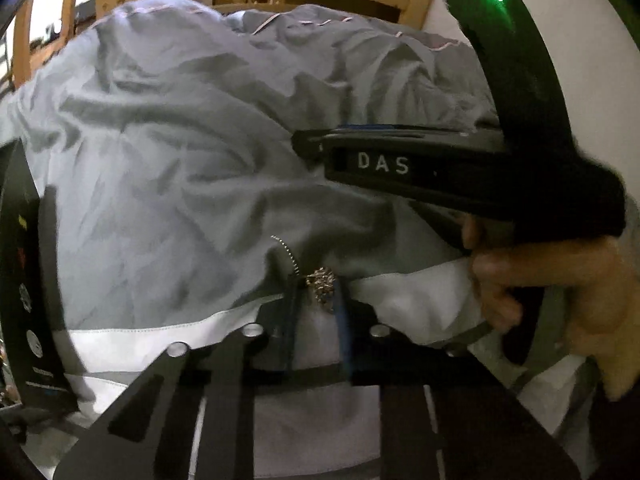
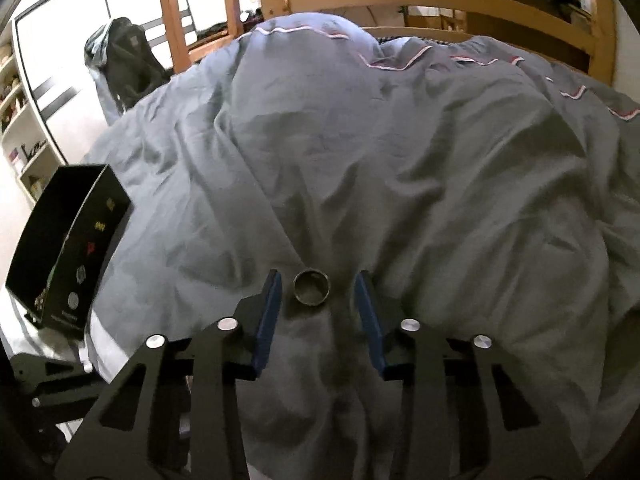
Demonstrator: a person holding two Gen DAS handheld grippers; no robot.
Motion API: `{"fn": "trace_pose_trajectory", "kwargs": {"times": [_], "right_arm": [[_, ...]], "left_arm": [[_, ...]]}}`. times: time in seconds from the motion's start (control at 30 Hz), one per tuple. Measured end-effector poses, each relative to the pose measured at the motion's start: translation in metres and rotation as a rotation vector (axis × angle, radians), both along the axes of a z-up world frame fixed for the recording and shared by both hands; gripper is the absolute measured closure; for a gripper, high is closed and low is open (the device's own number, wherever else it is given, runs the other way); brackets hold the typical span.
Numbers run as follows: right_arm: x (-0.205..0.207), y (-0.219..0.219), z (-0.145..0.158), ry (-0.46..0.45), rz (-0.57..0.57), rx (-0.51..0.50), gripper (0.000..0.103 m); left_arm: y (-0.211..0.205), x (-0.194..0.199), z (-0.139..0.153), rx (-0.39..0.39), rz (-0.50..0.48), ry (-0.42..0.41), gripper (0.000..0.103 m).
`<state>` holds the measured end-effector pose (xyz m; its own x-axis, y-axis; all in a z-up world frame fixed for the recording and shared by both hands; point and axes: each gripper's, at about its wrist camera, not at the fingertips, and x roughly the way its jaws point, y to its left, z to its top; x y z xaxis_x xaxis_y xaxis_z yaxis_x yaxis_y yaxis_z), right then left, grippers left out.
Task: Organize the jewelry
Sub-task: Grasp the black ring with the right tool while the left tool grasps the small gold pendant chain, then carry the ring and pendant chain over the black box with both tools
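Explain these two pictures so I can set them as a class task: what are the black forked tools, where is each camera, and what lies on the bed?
No robot here: a person holds a two-finger gripper in each hand, with a wide-angle camera on each looking along its fingers.

Left-hand view: the left gripper has its blue-padded fingers nearly shut around a gold pendant on a thin chain. The right gripper's body and the hand holding it show at the right.

Right-hand view: the right gripper stands open around a dark ring without touching it. The ring lies on the grey duvet. An open black box stands at the left; whether jewelry goes there, I can only guess.
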<state>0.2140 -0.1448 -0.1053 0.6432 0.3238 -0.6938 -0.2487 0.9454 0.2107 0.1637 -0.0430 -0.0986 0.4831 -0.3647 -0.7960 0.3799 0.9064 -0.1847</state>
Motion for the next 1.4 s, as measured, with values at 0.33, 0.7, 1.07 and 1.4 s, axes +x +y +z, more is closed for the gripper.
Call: {"fn": "trace_pose_trajectory", "kwargs": {"times": [0.33, 0.7, 1.07, 1.4], "right_arm": [[0.002, 0.014, -0.008, 0.016, 0.049, -0.038, 0.082], [-0.003, -0.009, 0.021, -0.068, -0.032, 0.095, 0.082], [-0.004, -0.011, 0.026, -0.079, -0.045, 0.109, 0.082], [-0.003, -0.011, 0.025, -0.063, -0.049, 0.109, 0.082]], "left_arm": [[0.011, 0.003, 0.008, -0.04, 0.058, -0.01, 0.091], [0.02, 0.0, 0.02, -0.089, 0.074, -0.037, 0.091], [0.017, 0.003, 0.013, -0.07, 0.064, -0.008, 0.1], [0.01, 0.002, 0.008, -0.046, 0.041, 0.023, 0.058]]}}
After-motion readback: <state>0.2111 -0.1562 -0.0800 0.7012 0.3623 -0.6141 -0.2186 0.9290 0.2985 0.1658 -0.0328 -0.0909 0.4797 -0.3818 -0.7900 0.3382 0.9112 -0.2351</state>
